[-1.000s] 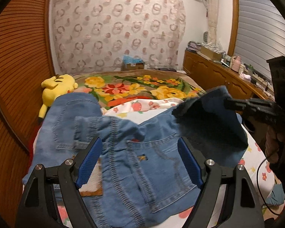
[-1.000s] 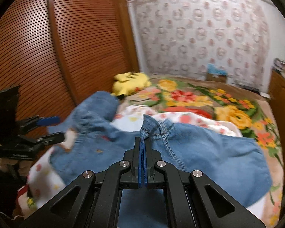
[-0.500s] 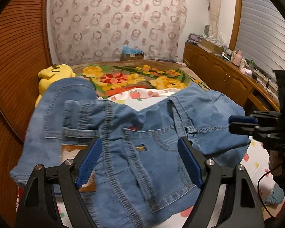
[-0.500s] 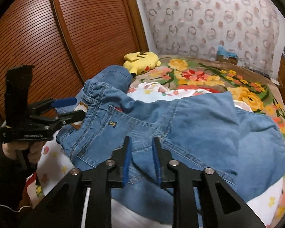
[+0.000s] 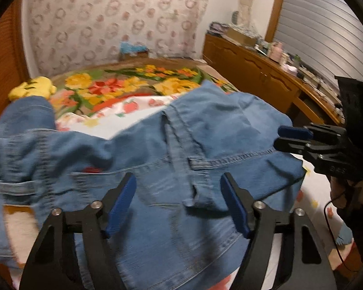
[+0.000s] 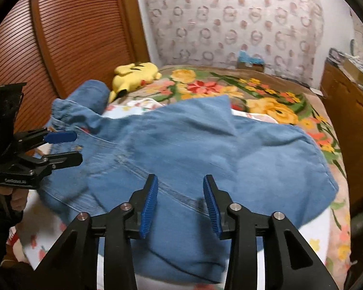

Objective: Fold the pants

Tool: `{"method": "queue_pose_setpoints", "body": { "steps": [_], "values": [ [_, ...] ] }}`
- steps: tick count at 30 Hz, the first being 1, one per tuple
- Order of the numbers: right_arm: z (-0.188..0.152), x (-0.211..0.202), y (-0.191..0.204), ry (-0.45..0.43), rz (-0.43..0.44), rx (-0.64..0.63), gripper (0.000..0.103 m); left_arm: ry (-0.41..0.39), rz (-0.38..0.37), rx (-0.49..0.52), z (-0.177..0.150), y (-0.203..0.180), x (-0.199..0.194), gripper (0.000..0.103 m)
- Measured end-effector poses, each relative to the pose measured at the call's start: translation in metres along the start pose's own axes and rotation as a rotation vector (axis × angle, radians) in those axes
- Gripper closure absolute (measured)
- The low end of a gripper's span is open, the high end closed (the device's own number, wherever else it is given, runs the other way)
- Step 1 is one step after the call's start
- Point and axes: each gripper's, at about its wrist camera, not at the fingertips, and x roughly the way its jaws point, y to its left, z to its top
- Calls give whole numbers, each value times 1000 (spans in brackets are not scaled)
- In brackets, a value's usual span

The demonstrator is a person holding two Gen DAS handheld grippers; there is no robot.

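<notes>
Blue denim pants (image 5: pixel 157 159) lie spread across the bed, one half laid over the other, with the waistband and a belt loop near the front. They also fill the right wrist view (image 6: pixel 205 145). My left gripper (image 5: pixel 177 188) is open and empty just above the waistband. It also shows at the left of the right wrist view (image 6: pixel 70 146). My right gripper (image 6: pixel 180 188) is open and empty above the denim. It also shows at the right of the left wrist view (image 5: pixel 288 137), by the pants' right edge.
A floral bedspread (image 5: pixel 123 87) covers the far half of the bed. A yellow plush toy (image 6: pixel 135 72) lies by the wooden slatted wardrobe doors (image 6: pixel 72 31). A cluttered wooden dresser (image 5: pixel 266 72) runs along the right side. A white printed sheet (image 5: pixel 314 193) shows beside the pants.
My right gripper let go of the denim fold, opened wide and drew back. The lifted pant part dropped flat over the other half. My left gripper stayed open.
</notes>
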Motion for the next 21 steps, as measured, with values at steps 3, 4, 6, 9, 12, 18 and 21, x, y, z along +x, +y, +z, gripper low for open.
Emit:
{"method": "queue_pose_setpoints", "body": {
  "steps": [3,4,6,9,12,18,21],
  "values": [
    [5,8,4,17,-44,6,55,33,-22,9,0,-5,12,46],
    [7,12,3,24,-52,9,55,43,-28,13,-1,-7,16,51],
    [11,20,2,39,-56,21,54,68,-32,19,-3,-10,22,58],
    [11,19,-5,55,-59,32,54,101,-33,27,-7,-14,30,69],
    [14,18,-5,53,-49,48,54,105,-42,42,-10,-17,29,84],
    [15,15,-9,35,-45,68,54,44,-35,81,-8,-28,0,90],
    [15,11,-8,23,-43,68,54,-34,-24,71,-1,-26,-37,91]
  ]
}}
